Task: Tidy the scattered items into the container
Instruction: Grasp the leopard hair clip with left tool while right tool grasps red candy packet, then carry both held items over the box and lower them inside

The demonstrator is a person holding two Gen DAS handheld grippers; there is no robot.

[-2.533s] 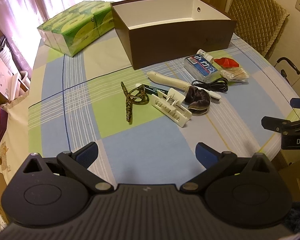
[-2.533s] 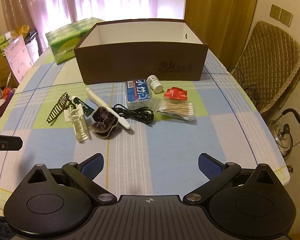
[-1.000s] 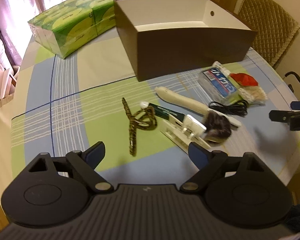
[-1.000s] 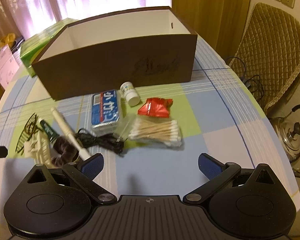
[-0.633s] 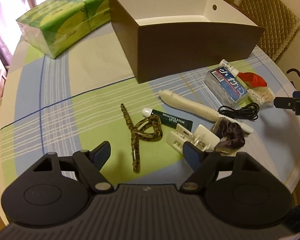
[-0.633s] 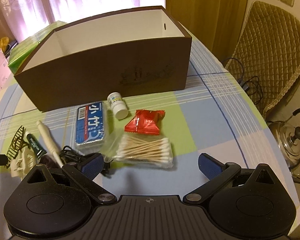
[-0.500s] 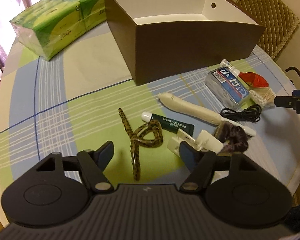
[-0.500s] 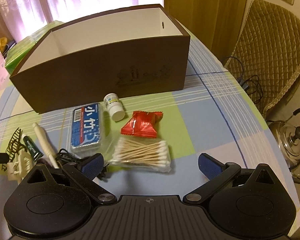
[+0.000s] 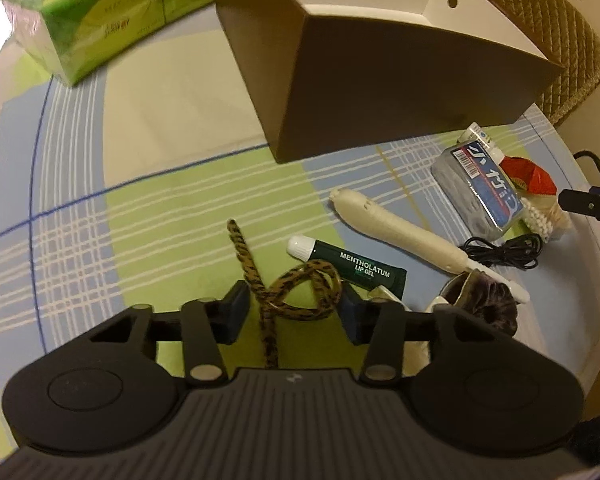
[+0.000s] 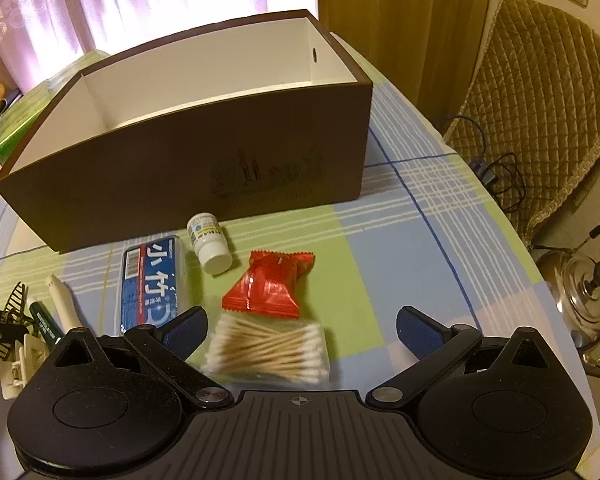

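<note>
A brown box (image 9: 400, 92) with white inside stands at the back of the table; it also shows in the right wrist view (image 10: 204, 168). My left gripper (image 9: 292, 308) is low over a leopard-print hair tie (image 9: 296, 292), fingers half closed either side of its loop, not clamped. Beside it lie a green lip gel tube (image 9: 352, 268), a cream wand (image 9: 396, 232), a brown scrunchie (image 9: 484, 300), a black cable (image 9: 504, 252) and a blue pack (image 9: 480, 188). My right gripper (image 10: 300, 328) is open over a bag of cotton swabs (image 10: 266, 348), near a red sachet (image 10: 272, 284) and a white bottle (image 10: 210, 242).
Green tissue packs (image 9: 104, 12) sit at the back left of the checked tablecloth (image 9: 140, 216). A white clip (image 10: 16, 364) lies at the left. A padded chair (image 10: 540, 128) and a steel kettle (image 10: 584, 292) stand off the table's right edge.
Both grippers have moved forward and down. My left gripper's fingers have narrowed around the hair tie's loop. My right gripper, still wide open, now hovers over the cotton swabs.
</note>
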